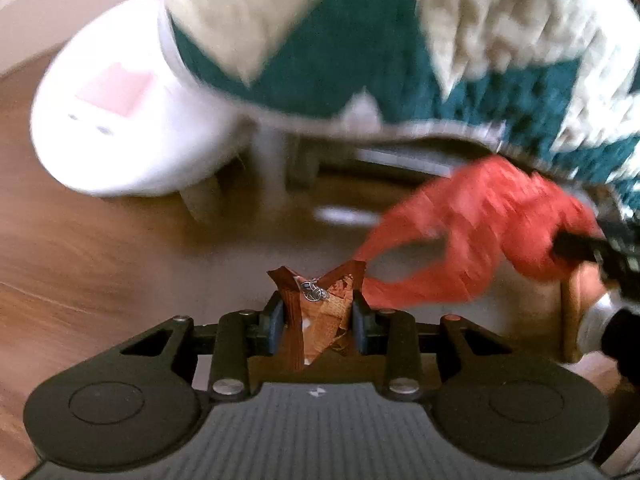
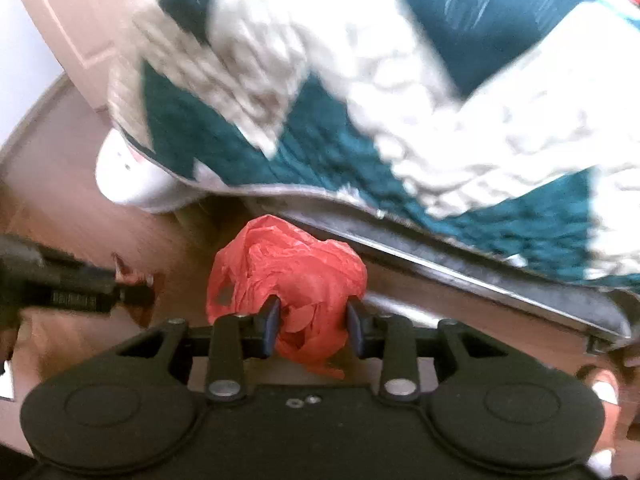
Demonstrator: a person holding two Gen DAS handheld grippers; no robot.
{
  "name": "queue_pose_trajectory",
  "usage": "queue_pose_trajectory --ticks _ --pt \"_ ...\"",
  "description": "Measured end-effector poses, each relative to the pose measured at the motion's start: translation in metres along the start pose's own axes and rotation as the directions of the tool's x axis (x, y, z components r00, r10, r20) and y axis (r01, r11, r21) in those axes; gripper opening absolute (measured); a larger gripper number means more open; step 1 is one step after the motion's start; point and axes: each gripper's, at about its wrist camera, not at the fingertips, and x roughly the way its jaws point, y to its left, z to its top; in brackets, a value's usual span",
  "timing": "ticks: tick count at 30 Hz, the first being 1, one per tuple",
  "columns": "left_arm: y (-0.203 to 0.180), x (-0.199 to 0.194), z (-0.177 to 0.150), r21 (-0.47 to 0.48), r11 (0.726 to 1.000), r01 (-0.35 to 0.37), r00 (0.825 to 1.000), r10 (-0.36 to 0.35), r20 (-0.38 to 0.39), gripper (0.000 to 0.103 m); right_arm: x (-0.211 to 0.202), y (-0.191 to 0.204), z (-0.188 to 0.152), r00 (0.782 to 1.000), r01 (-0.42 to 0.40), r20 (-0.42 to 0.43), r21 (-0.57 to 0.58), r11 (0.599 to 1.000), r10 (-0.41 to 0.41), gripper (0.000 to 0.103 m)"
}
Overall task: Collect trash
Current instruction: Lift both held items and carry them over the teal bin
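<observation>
My left gripper (image 1: pixel 318 308) is shut on a crumpled brown-orange wrapper (image 1: pixel 320 312) and holds it above the wooden floor. My right gripper (image 2: pixel 314 318) is shut on a red plastic bag (image 2: pixel 288 268), bunched between its fingers. In the left wrist view the red bag (image 1: pixel 472 232) hangs at the right, just beside the wrapper, with the right gripper's body (image 1: pixel 608 256) at the far right edge. In the right wrist view the left gripper (image 2: pixel 132 292) comes in from the left with the wrapper (image 2: pixel 136 276) at its tip, close to the bag.
A bed with a teal and cream blanket (image 1: pixel 360 40) fills the top of both views, its dark frame edge (image 2: pixel 480 272) running diagonally. A white round object (image 1: pixel 132 120) stands on the wooden floor (image 1: pixel 100 260) at the left. A pale door (image 2: pixel 68 20) is behind.
</observation>
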Motion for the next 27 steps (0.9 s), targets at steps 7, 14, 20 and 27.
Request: queue_pose_trajectory --ticks 7,14,20,27 --pt "-0.017 -0.111 0.029 -0.020 1.000 -0.022 0.988 0.025 0.154 0.032 -0.109 0.014 0.006 0.988 -0.025 0.151 -0.020 0.999 0.027 0.034" --pt "-0.057 -0.225 0.048 0.000 1.000 0.000 0.937 0.000 0.349 0.032 -0.222 0.022 0.024 0.934 -0.022 0.353 -0.070 0.997 0.045 0.034" --pt "-0.097 -0.307 0.067 0.037 0.999 -0.005 0.872 -0.013 0.489 0.032 -0.312 0.018 0.058 0.862 0.024 0.506 -0.093 0.995 0.027 0.034" --pt "-0.141 -0.389 0.102 0.065 0.998 0.000 0.789 -0.040 0.612 0.033 -0.390 0.009 0.109 0.772 0.073 0.636 -0.078 0.994 -0.007 0.034"
